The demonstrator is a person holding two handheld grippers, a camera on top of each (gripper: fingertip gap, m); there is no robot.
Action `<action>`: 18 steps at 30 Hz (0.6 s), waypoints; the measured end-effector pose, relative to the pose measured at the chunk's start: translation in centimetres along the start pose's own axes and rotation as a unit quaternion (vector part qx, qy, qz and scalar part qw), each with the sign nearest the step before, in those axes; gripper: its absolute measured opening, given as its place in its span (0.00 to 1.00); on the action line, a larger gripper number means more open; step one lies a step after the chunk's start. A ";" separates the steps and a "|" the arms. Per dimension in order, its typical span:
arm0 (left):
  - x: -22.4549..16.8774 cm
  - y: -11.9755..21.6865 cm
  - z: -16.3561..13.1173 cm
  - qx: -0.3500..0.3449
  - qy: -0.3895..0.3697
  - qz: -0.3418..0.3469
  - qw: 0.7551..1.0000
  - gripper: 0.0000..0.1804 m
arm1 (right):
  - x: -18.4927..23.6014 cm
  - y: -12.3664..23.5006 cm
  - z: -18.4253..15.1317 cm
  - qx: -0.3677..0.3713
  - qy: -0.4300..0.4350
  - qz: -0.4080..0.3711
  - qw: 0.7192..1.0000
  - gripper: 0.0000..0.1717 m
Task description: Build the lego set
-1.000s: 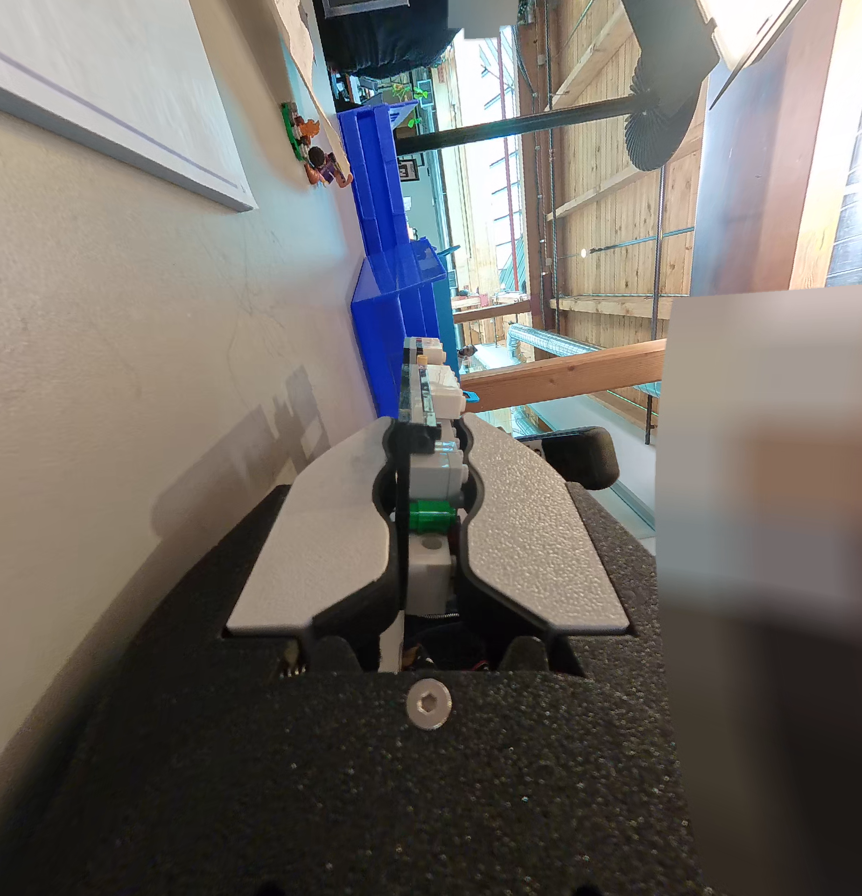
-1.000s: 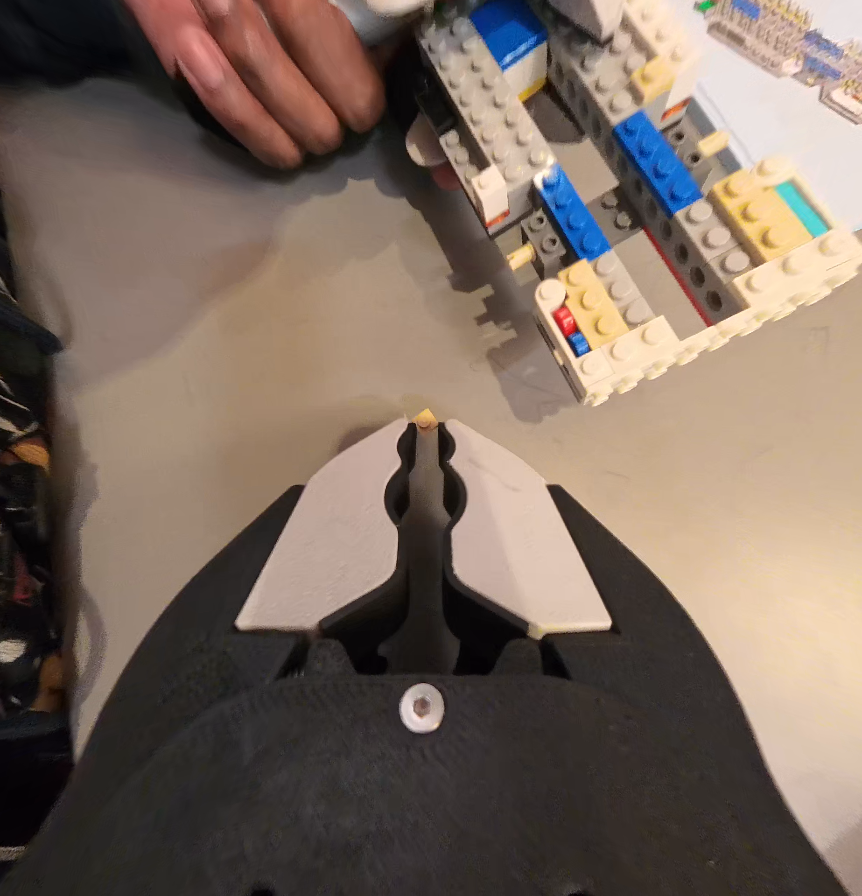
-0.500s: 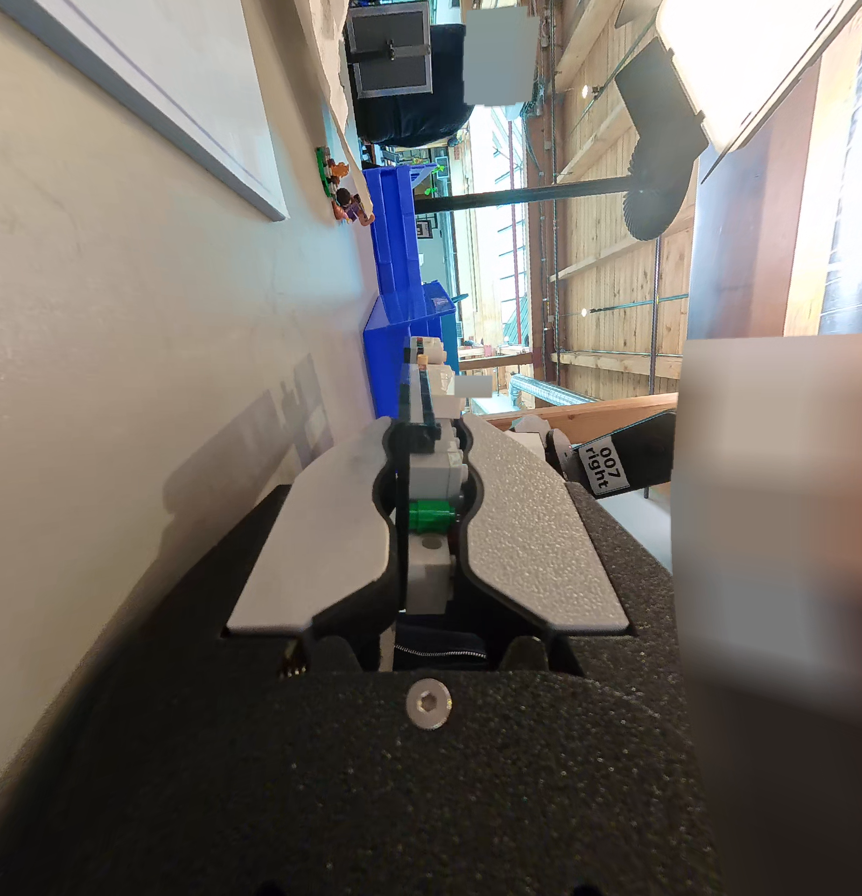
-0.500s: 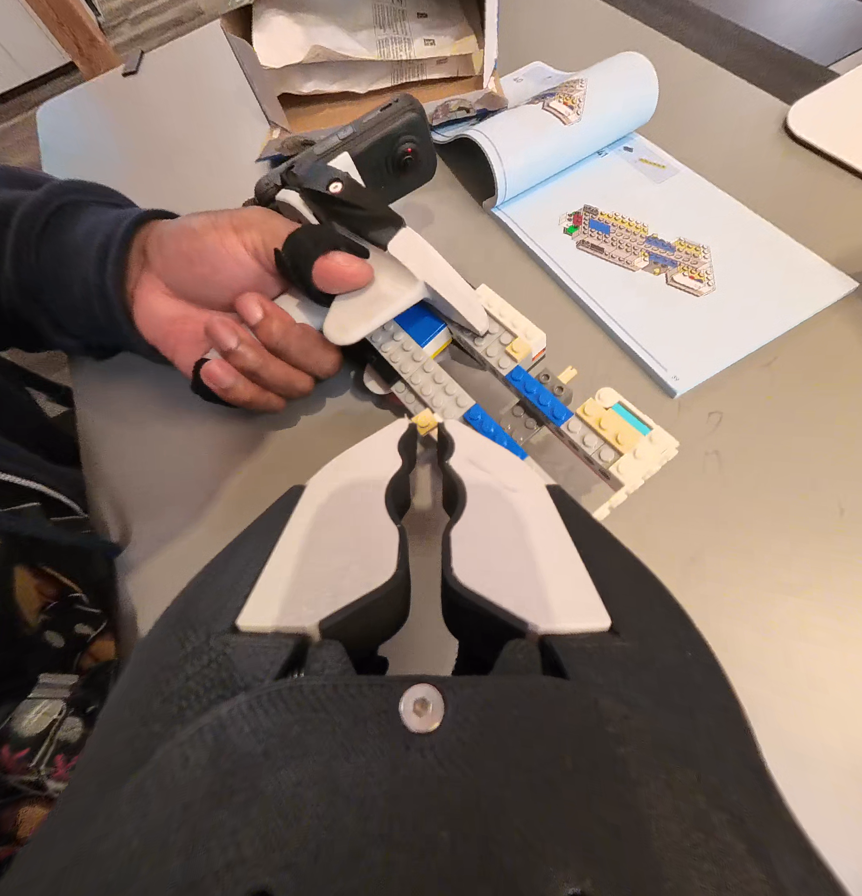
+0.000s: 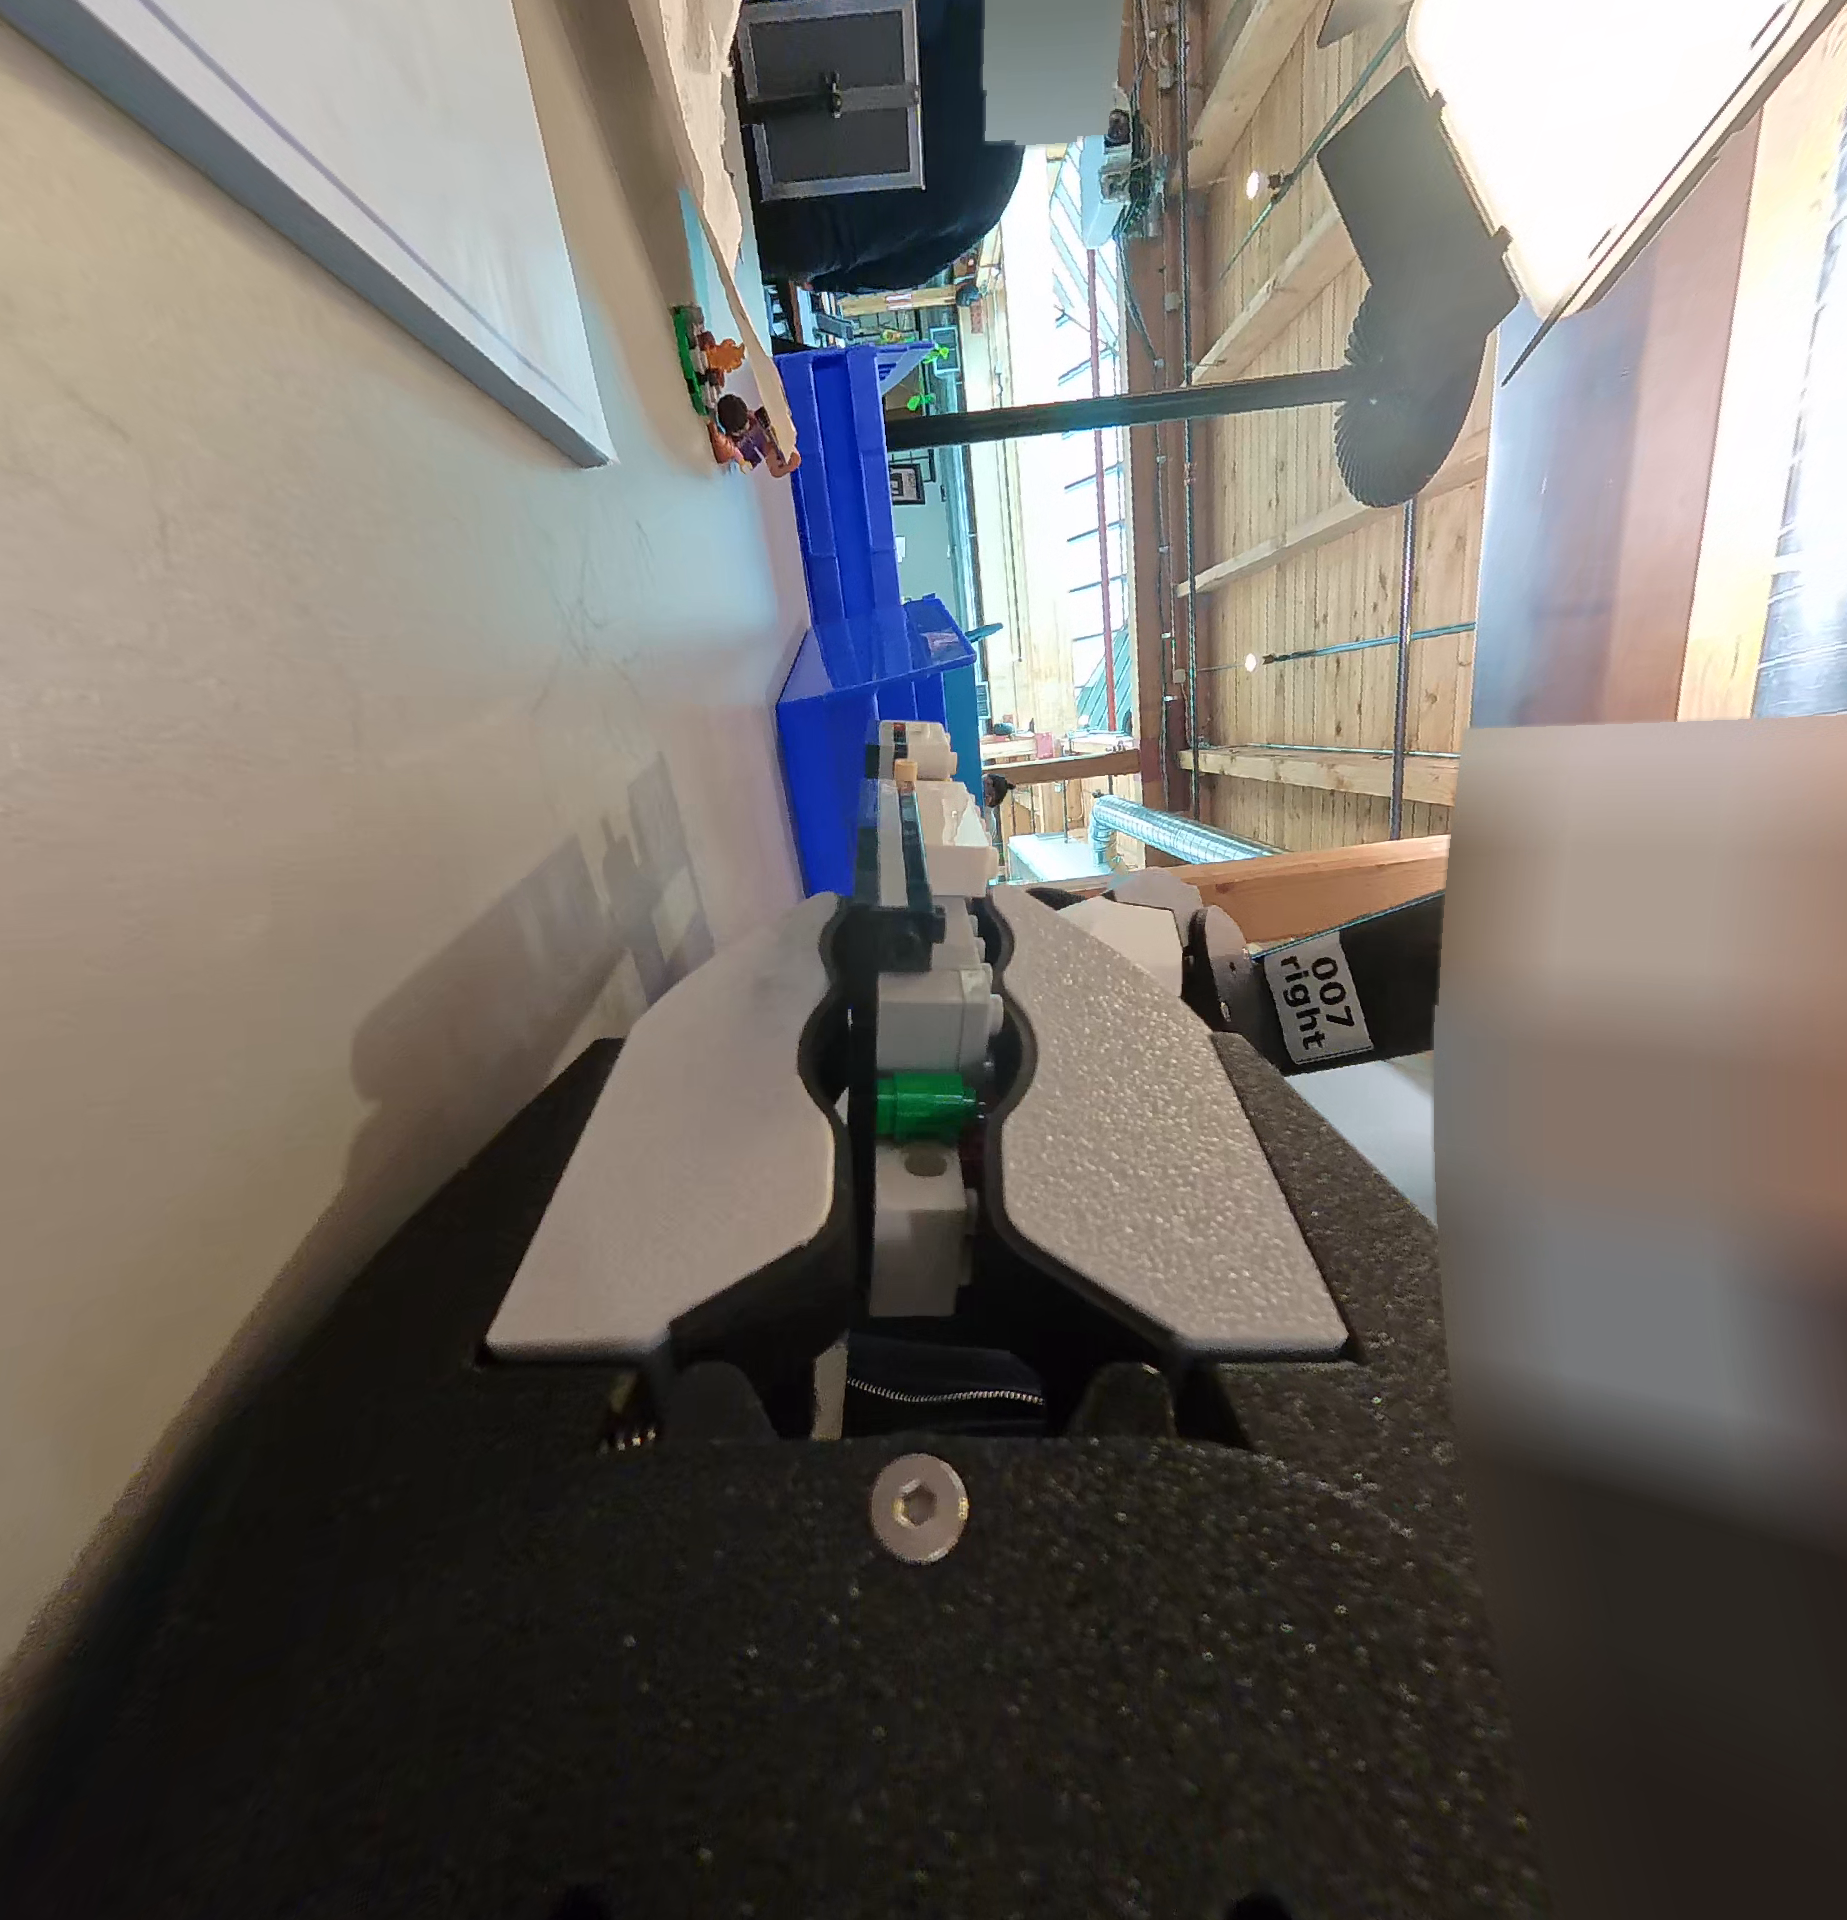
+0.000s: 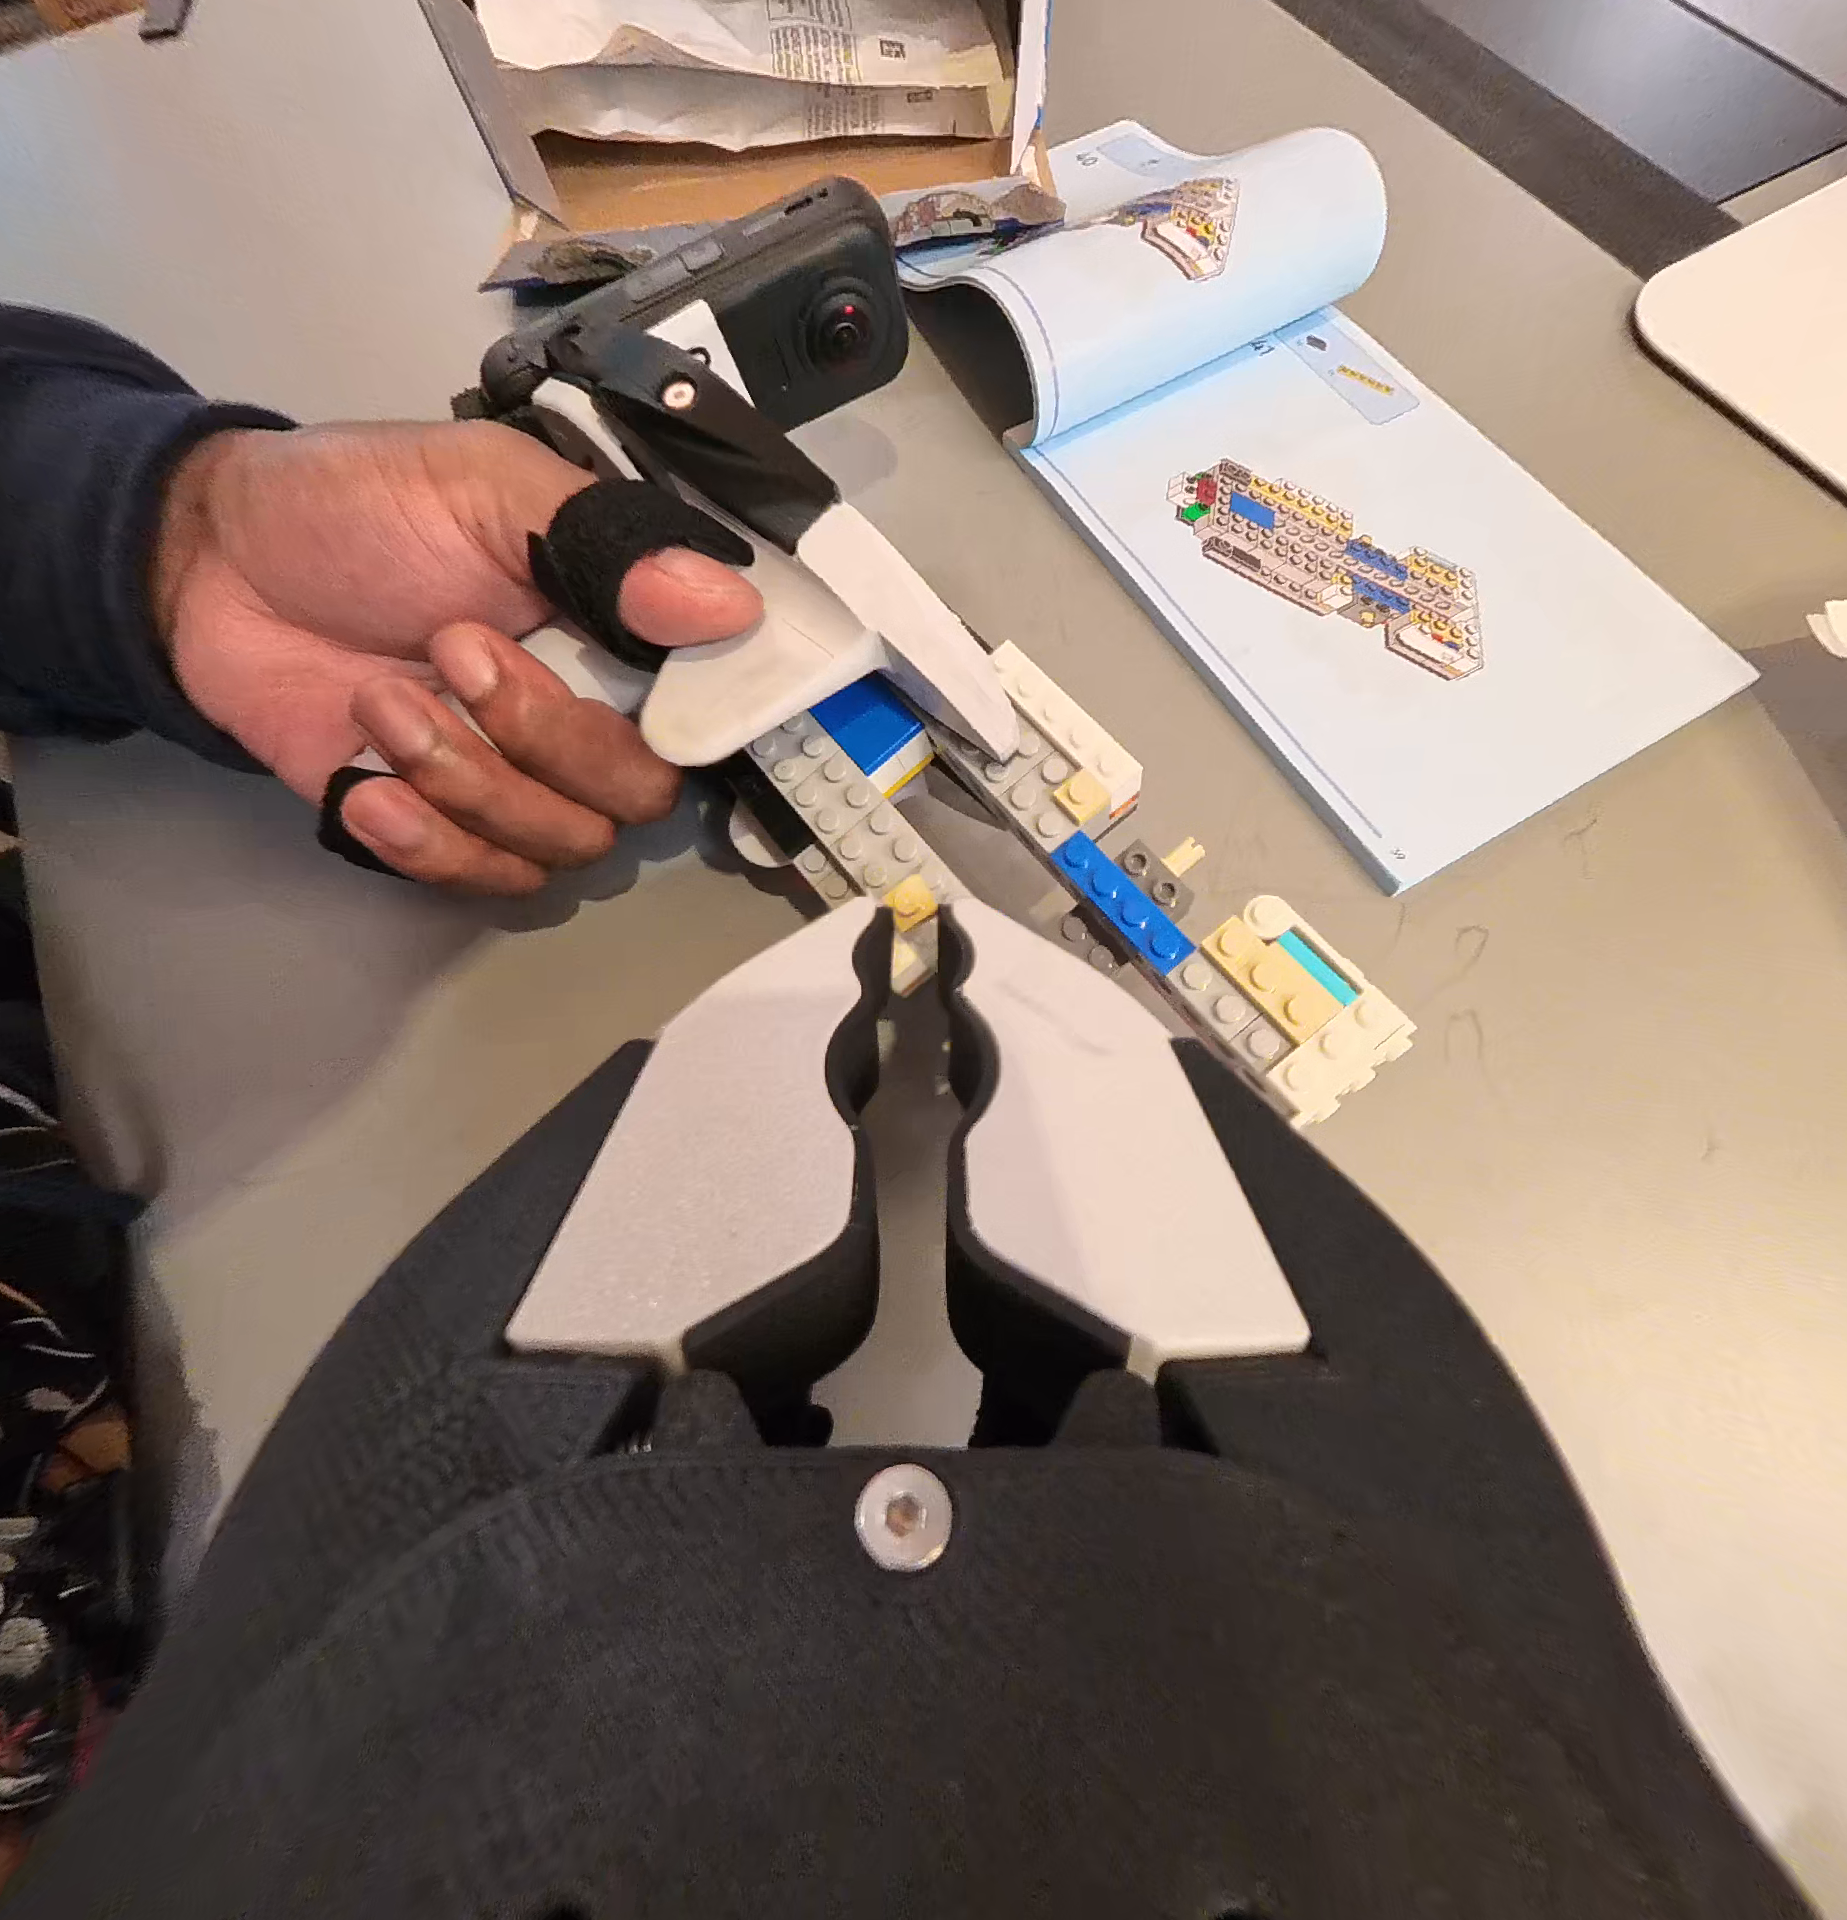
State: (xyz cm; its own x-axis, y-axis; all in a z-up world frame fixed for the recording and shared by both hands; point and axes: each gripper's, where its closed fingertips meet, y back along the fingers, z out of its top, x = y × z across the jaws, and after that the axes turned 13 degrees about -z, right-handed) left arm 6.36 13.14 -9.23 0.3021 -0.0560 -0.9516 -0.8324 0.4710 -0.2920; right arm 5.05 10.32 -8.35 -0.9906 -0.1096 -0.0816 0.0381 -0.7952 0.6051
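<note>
The left gripper (image 6: 898, 717), held in a person's hand (image 6: 399, 634) at the left of the right wrist view, is clamped on the near end of a long brick model (image 6: 1095, 883); its white fingers (image 6: 929, 665) press on the grey studded rows either side of a blue block. In its own view the left gripper (image 5: 914, 914) has the model (image 5: 924, 1029) edge-on between the fingers, grey and white bricks with a green piece (image 5: 919, 1107) deeper in the grip. The model runs diagonally across the grey table (image 6: 1521, 1143), its cream and tan far end (image 6: 1303, 997) resting on the surface. In the middle, the right gripper (image 6: 911, 920) is closed on a small tan brick (image 6: 914, 902) at its fingertips, just above the model's grey studded strip. A small tan pin (image 6: 1187, 854) lies beside the model. Further right an open instruction booklet (image 6: 1418, 644) lies flat, with a torn cardboard box (image 6: 753, 125) behind it. In the left wrist view blue bins (image 5: 857, 623) stand beyond the model
</note>
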 end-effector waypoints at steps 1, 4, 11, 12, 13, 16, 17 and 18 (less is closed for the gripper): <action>0.0 0.0 0.0 0.000 0.000 0.000 1.000 0.11 | -0.1 -0.1 0.0 0.001 0.007 -0.006 1.000 0.05; 0.0 0.0 0.1 -0.002 0.000 0.000 1.000 0.11 | -0.1 -0.2 -0.2 0.006 0.026 -0.016 1.000 0.05; 0.0 0.1 0.2 -0.004 0.000 0.002 1.000 0.11 | -0.1 -0.6 -0.6 0.018 0.056 -0.028 0.998 0.05; 0.0 0.1 0.2 -0.004 -0.001 0.002 1.000 0.11 | -0.1 -0.6 -0.6 0.018 0.058 -0.029 0.998 0.05; 0.0 0.1 0.2 -0.005 0.000 0.001 1.000 0.11 | -0.2 -0.6 -0.6 0.017 0.059 -0.031 0.998 0.05; 0.0 0.1 0.2 -0.003 0.000 0.001 1.000 0.12 | -0.3 -0.5 -0.6 0.017 0.064 -0.036 0.997 0.05; 0.0 0.1 0.1 -0.002 0.000 0.002 1.000 0.12 | -0.3 -0.6 -0.6 0.018 0.064 -0.036 0.997 0.05; 0.0 0.1 0.1 -0.003 0.000 0.002 1.000 0.11 | -0.3 -0.6 -0.6 0.018 0.064 -0.036 0.997 0.05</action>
State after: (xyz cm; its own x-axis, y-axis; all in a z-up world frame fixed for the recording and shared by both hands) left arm 6.38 13.29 -9.27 0.2998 -0.0539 -0.9525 -0.8357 0.4668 -0.2894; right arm 5.37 10.47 -9.11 -0.9657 -0.1291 -0.2251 -0.0402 -0.7826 0.6213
